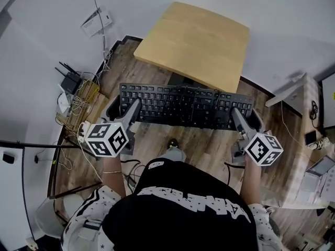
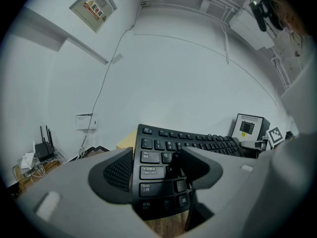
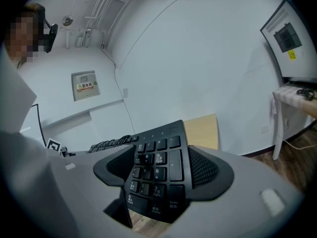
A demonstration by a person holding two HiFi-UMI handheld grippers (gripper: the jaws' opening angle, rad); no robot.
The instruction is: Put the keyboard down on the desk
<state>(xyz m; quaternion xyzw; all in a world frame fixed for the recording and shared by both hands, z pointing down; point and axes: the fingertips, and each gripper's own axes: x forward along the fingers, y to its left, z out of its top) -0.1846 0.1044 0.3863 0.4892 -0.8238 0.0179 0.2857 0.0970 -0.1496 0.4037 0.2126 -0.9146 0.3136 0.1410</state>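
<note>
The long, stiff, probably light keyboard (image 1: 183,106) hangs above the floor just before the desk (image 1: 193,41), the left gripper (image 2: 158,170) and right gripper (image 3: 163,167) each clamped on one end, which should hold it level.

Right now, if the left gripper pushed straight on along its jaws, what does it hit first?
The left gripper is clamped on the keyboard, so that moves with it. Beyond, likely the wooden desk at its near edge. Height is unclear, so it might pass over the top.
</note>
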